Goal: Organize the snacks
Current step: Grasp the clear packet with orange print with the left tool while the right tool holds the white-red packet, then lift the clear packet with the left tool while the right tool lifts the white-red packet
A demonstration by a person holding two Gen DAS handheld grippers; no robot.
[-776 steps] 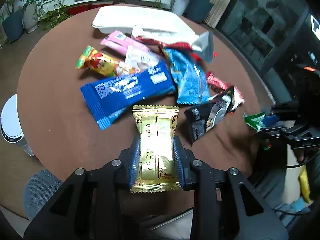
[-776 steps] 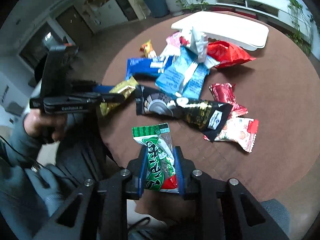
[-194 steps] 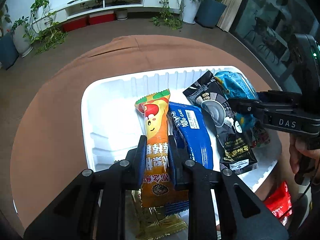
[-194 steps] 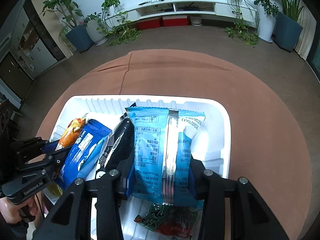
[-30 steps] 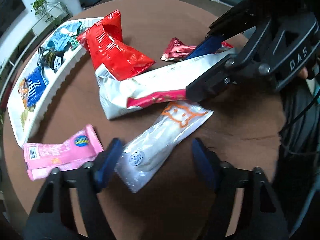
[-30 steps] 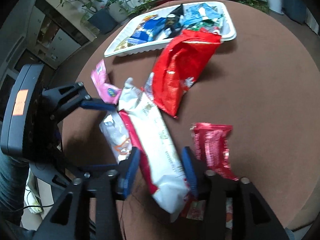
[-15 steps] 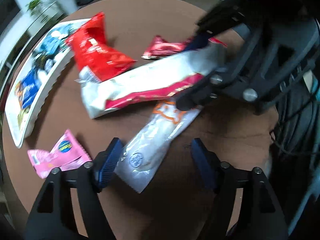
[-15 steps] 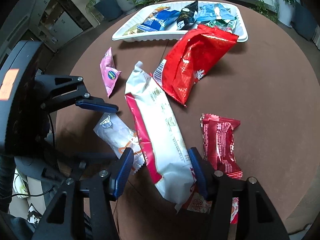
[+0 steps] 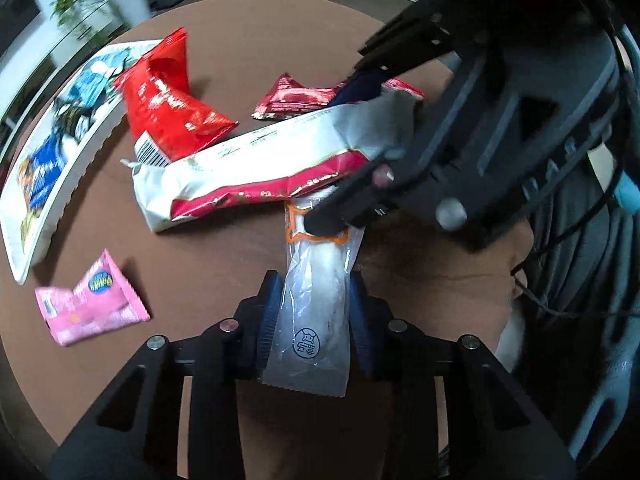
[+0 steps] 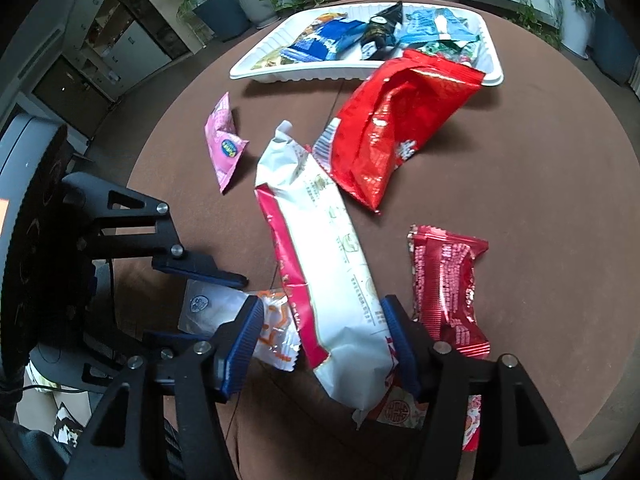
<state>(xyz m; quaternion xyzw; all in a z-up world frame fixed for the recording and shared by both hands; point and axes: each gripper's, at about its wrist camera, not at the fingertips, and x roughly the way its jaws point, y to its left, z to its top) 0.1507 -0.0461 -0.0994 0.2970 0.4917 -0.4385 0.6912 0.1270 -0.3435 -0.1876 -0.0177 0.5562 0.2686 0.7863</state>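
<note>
Round brown surface [image 10: 520, 160]: white tray [image 10: 256, 62] of snacks at the far edge; bare room along the right rim.

Left hand-held gripper [image 9: 312, 320]: jaws closing, pads against a clear white packet [image 9: 316, 300] near the surface's near edge.

Right hand-held gripper [image 10: 320, 344]: jaws opening, astride a long white-and-red bag [image 10: 324, 272], pads apart from it.

Large red bag [image 10: 396, 128] just before the tray; pink packet [image 10: 224, 148] toward the left edge; small red packet [image 10: 448, 288] beside the long bag.

Change: a second ago the left jaws stood wide of the clear packet.
</note>
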